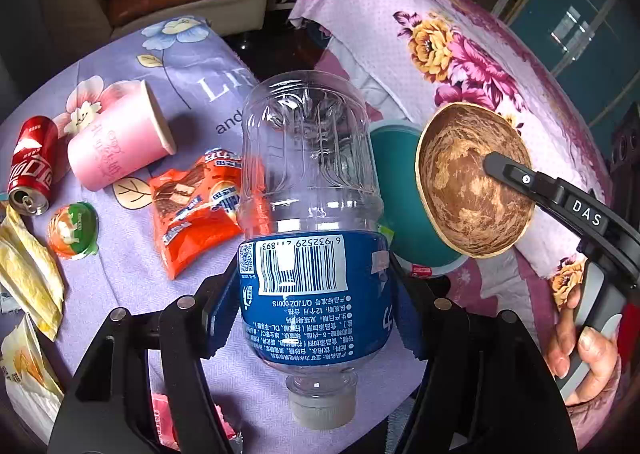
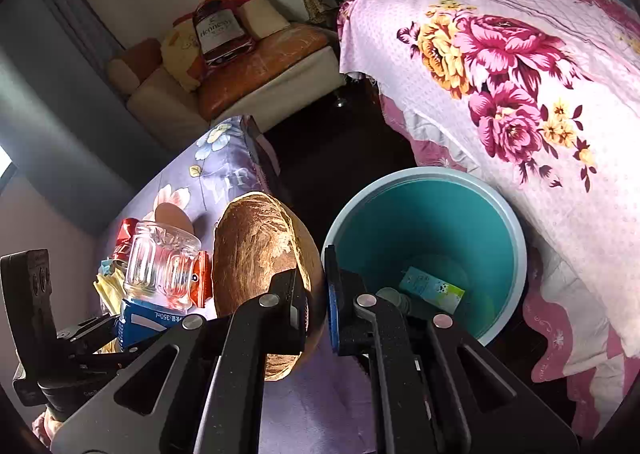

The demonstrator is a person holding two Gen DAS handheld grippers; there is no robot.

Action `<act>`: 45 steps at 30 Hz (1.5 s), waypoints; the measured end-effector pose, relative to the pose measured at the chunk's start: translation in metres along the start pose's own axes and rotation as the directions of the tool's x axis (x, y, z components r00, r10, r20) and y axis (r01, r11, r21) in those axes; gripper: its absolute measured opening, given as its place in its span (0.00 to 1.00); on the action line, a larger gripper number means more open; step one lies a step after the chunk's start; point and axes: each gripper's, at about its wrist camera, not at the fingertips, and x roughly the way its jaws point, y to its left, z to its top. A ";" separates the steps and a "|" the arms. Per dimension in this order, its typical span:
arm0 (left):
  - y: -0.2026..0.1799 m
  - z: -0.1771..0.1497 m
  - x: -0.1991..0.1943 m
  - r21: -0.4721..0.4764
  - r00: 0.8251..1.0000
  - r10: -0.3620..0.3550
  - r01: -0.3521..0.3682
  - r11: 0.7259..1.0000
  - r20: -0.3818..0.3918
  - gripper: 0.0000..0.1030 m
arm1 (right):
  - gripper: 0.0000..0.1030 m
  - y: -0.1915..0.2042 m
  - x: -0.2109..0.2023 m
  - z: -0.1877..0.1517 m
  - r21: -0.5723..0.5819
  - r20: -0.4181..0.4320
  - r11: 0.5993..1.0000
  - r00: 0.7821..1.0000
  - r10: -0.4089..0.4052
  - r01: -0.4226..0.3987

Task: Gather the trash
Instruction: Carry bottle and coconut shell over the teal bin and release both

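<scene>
My left gripper [image 1: 312,306] is shut on a clear plastic bottle [image 1: 308,190] with a blue label, held cap-down above the purple cloth; the bottle also shows in the right wrist view [image 2: 160,274]. My right gripper [image 2: 318,294] is shut on the rim of a brown coconut shell half [image 2: 260,262], which also shows in the left wrist view [image 1: 472,182]. A teal trash bin [image 2: 504,230] stands on the floor just right of the shell, with a small carton inside; in the left wrist view the bin [image 1: 400,190] is partly hidden behind the bottle and shell.
On the purple floral cloth [image 1: 132,274] lie a pink paper cup [image 1: 120,142], a red cola can [image 1: 32,166], an orange snack wrapper [image 1: 196,210], a green jelly cup [image 1: 74,228] and yellow wrappers [image 1: 28,270]. A pink floral cover [image 2: 520,74] drapes at right.
</scene>
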 end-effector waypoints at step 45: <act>-0.105 0.010 0.130 0.175 0.966 0.000 0.046 0.983 -0.258 0.77 | 0.08 -0.118 -0.001 -0.006 0.153 -0.024 0.976 0.988 -0.154 0.156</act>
